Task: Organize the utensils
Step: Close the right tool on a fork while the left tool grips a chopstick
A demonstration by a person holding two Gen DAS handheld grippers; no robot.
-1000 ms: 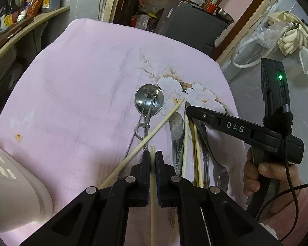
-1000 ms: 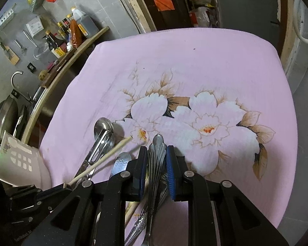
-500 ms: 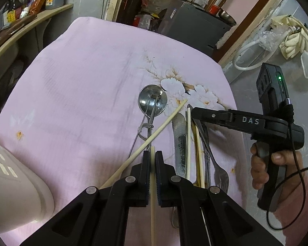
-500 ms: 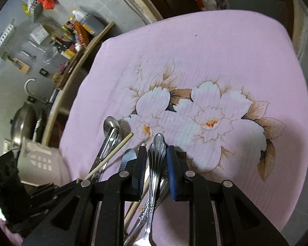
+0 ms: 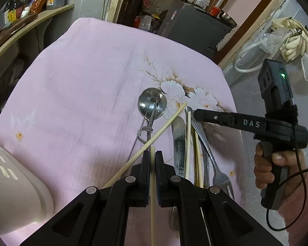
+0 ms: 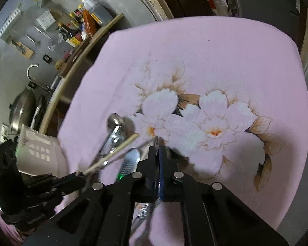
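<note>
Listing from our left wrist view: left gripper (image 5: 152, 162) clamped on a pale chopstick (image 5: 153, 201) running straight along its fingers; a second chopstick (image 5: 154, 138) crosses diagonally under the tips; scoop (image 5: 152, 103), knife (image 5: 179, 143) and fork (image 5: 219, 177) lie just right, long axes parallel, handles pointing away; our right gripper (image 5: 195, 113) reaches in from the right, tips at the fork's handle end, so the nearer hand for it. From our right wrist view, blurred: jaws just closed together on that thin metal handle (image 6: 156, 141); white basket (image 6: 39, 153) at left, on the pink cloth (image 6: 195, 51)
</note>
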